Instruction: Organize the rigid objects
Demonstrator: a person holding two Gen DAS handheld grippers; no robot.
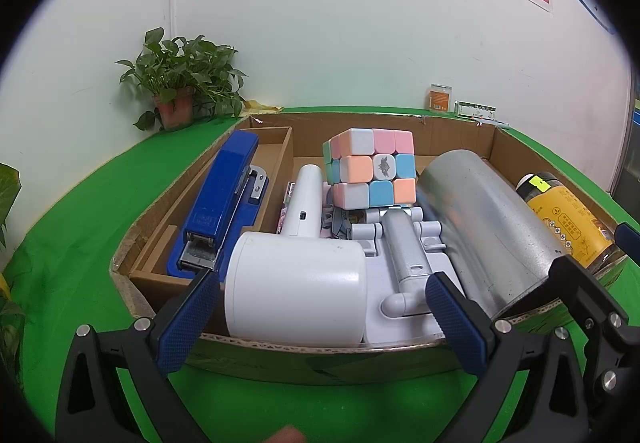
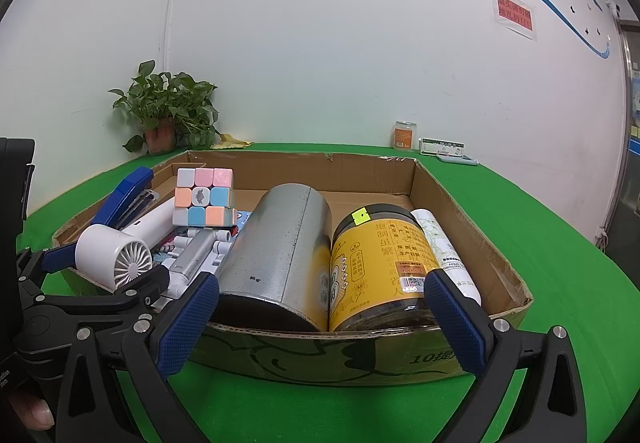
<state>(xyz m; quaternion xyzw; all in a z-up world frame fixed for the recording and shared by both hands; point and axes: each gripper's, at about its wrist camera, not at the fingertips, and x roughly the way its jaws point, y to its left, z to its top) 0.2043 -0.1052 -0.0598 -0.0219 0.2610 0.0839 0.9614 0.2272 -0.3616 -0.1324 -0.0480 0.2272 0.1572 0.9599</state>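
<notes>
On the green bench (image 1: 80, 227) sits a shallow cardboard box (image 2: 448, 203), already packed w/ nearly everything, so the sorting looks close to done.

Far left inside: a narrow cardboard insert (image 1: 276, 147) holds the blue stapler (image 1: 224, 199), lying lengthwise & partly propped on the insert wall — prob. slotted there b/c its long shape fits that channel.

Next over, a white handheld fan (image 1: 296, 291) lies on its side, head toward the near wall of the box, handle pointing back. The left gripper (image 1: 324, 315) hangs at the near edge w/ fingers apart on either side of the fan head; nothing is clamped. Whether the pads touch the fan can't be told.

Centre: a white/silver folding stand (image 1: 404, 255) lies flat, & the pastel cube (image 1: 370, 167) rests on top of things behind it, likely b/c no floor space is left.

Right of that, a grey metal can (image 2: 280, 255) lies on its side, touching the yellow-label jar (image 2: 380, 263), also on its side. Laid down so they stay below the low walls, seemingly. A white tube (image 2: 444, 247) is wedged btw. jar & right wall.

The right gripper (image 2: 320, 323) hovers just outside the near wall, fingers spread wide, empty, lined up w/ can & jar.

Off in the back, a potted plant (image 2: 168, 111) and a small jar (image 2: 405, 135) stand on the bench outside the box.
</notes>
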